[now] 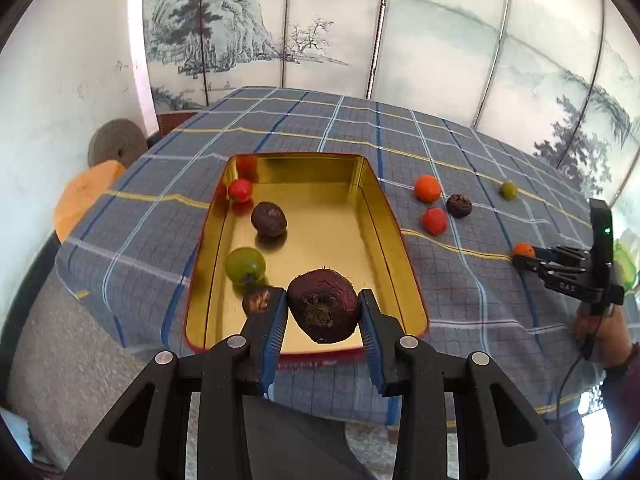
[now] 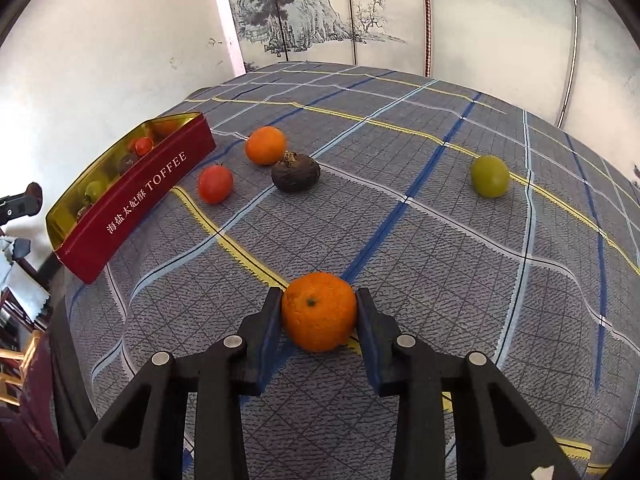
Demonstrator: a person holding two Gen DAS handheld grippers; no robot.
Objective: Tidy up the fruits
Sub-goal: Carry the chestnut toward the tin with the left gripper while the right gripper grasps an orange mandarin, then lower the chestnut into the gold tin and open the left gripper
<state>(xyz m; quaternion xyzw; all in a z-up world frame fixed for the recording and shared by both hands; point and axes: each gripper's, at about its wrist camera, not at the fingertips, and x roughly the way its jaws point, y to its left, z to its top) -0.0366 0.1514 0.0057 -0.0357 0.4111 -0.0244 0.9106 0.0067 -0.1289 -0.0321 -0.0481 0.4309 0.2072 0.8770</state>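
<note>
- Fruits are partly gathering: five lying in the tin [image 1: 380, 216], four waiting on the surface [image 2: 400, 240].
- Left tool [image 1: 323, 312] is gripping a dark fruit [image 1: 322, 306] over the tin.
- Right tool [image 2: 318, 312] is clenching an orange [image 2: 319, 311] on the surface.

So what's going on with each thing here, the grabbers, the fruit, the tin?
Left gripper: shut on dark fruit, over the tin.
Right gripper: shut on orange on the tablecloth.
Toffee tin: lidless, partly filled with fruit.
Green fruit: loose on the cloth.
Red fruit: loose near the tin.
</note>
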